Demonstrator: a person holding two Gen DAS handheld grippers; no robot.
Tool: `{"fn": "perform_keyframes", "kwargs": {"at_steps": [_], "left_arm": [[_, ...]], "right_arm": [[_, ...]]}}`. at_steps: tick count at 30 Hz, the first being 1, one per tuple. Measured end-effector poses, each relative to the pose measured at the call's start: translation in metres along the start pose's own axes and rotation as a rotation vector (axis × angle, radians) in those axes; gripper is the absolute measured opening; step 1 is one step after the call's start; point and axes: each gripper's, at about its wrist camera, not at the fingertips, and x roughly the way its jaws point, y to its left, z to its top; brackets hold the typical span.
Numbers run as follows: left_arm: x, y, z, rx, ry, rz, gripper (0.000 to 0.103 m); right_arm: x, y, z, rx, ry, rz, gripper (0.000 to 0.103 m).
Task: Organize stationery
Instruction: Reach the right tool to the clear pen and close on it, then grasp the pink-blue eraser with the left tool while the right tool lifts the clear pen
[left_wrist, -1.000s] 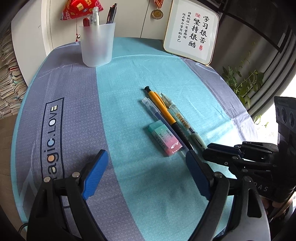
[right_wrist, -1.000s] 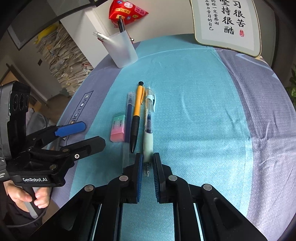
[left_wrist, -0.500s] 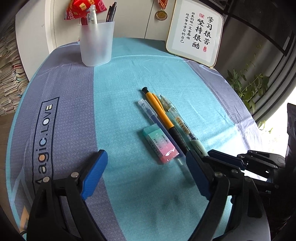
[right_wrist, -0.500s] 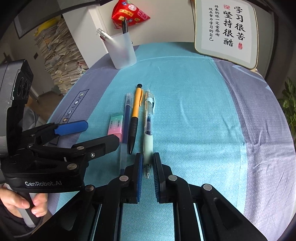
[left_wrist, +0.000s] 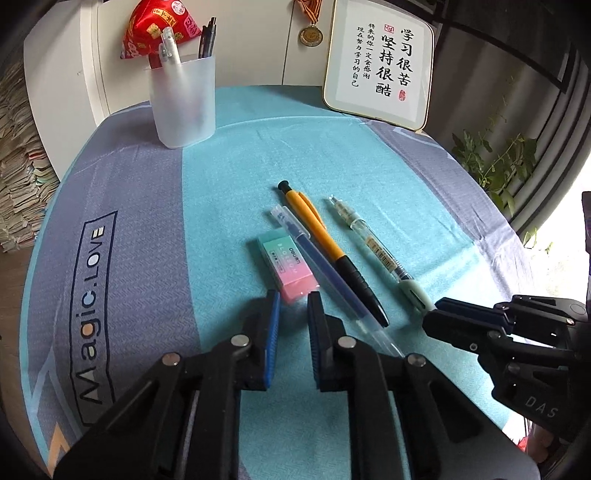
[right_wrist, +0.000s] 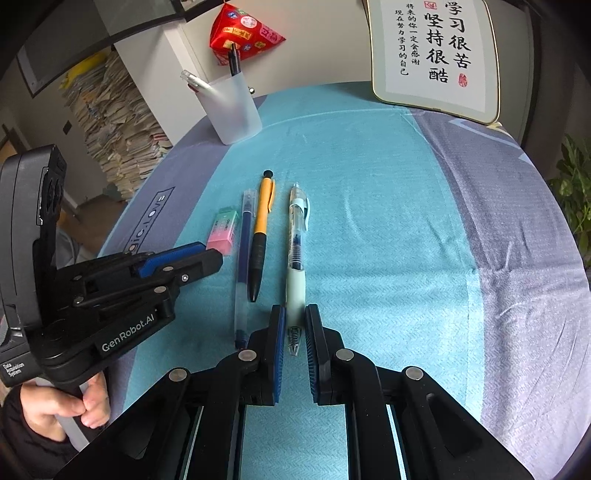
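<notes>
A green and pink eraser (left_wrist: 287, 264) lies on the blue cloth, with a blue pen (left_wrist: 325, 272), an orange and black pen (left_wrist: 332, 249) and a clear pen with a mint grip (left_wrist: 376, 251) to its right. My left gripper (left_wrist: 293, 301) has closed on the eraser's near pink end. My right gripper (right_wrist: 294, 317) is shut on the mint-grip pen (right_wrist: 296, 258) near its tip. The pen has shifted away from the other pens. The eraser (right_wrist: 222, 232) and left gripper (right_wrist: 199, 254) also show in the right wrist view.
A frosted pen cup (left_wrist: 183, 101) with several pens stands at the back left; it also shows in the right wrist view (right_wrist: 232, 109). A framed calligraphy board (left_wrist: 380, 61) leans at the back right. A plant (left_wrist: 495, 162) is beyond the table's right edge.
My left gripper has gone from wide open to closed on the eraser's near end. The right gripper has pulled the mint-grip pen to the right, away from the other pens.
</notes>
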Motion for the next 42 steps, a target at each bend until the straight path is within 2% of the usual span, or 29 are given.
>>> {"fn": "perform_keyframes", "kwargs": {"at_steps": [1, 2, 3, 4, 5, 6, 10, 12, 13, 16, 18, 23, 25, 26, 27, 32, 38, 42], "left_arm": [[-0.001, -0.001, 0.0, -0.014, -0.001, -0.004, 0.015], [-0.001, -0.002, 0.0, -0.025, 0.001, -0.013, 0.025], [-0.001, -0.004, 0.001, -0.032, 0.004, -0.022, 0.046], [-0.001, -0.007, 0.002, -0.034, 0.009, -0.018, 0.062], [0.001, -0.01, 0.004, -0.036, 0.011, 0.003, 0.085], [0.002, -0.013, 0.003, -0.036, 0.004, 0.02, 0.085], [0.005, -0.015, 0.002, -0.019, -0.045, 0.041, 0.075], [0.002, -0.007, 0.004, -0.051, -0.052, 0.031, 0.056], [0.001, -0.002, 0.005, -0.072, -0.054, 0.017, 0.053], [-0.003, 0.012, 0.005, -0.141, -0.064, -0.036, 0.051], [-0.003, 0.01, 0.005, -0.121, -0.069, 0.005, 0.042], [0.004, -0.003, 0.006, -0.02, -0.06, 0.081, 0.042], [0.006, -0.01, 0.005, 0.031, -0.052, 0.139, 0.033], [0.007, -0.009, 0.006, 0.026, -0.054, 0.139, 0.014], [0.006, -0.006, 0.006, 0.013, -0.051, 0.142, 0.009], [0.0, 0.017, 0.008, -0.047, -0.041, 0.075, 0.009], [-0.037, 0.025, 0.014, -0.048, -0.105, 0.044, 0.008], [-0.059, 0.032, 0.027, -0.05, -0.157, 0.055, 0.008]], "right_arm": [[0.0, -0.002, 0.0, 0.006, 0.001, 0.003, 0.012], [0.0, -0.004, 0.0, 0.012, 0.0, 0.005, 0.012], [0.0, -0.005, 0.0, 0.019, -0.001, 0.006, 0.012], [0.0, -0.007, 0.0, 0.025, -0.001, 0.008, 0.012], [0.0, -0.007, 0.0, 0.028, 0.0, 0.011, 0.012], [0.001, -0.007, -0.001, 0.03, 0.001, 0.012, 0.012], [0.001, -0.008, -0.002, 0.032, 0.003, 0.016, 0.012], [0.002, -0.009, -0.001, 0.033, 0.004, 0.019, 0.012], [0.001, -0.01, -0.001, 0.036, 0.004, 0.021, 0.012], [0.001, -0.011, -0.001, 0.037, 0.005, 0.025, 0.012], [0.002, -0.011, -0.001, 0.039, 0.003, 0.025, 0.012], [0.002, -0.011, -0.002, 0.049, 0.0, 0.034, 0.012], [0.001, -0.012, -0.002, 0.055, -0.001, 0.036, 0.012], [0.001, -0.013, -0.002, 0.057, -0.003, 0.035, 0.012], [0.0, -0.013, -0.003, 0.056, -0.005, 0.032, 0.012], [-0.007, -0.012, -0.002, 0.042, -0.023, 0.018, 0.012], [-0.022, -0.009, 0.005, 0.036, -0.071, 0.02, 0.012], [-0.036, -0.004, 0.018, 0.02, -0.116, 0.026, 0.012]]}}
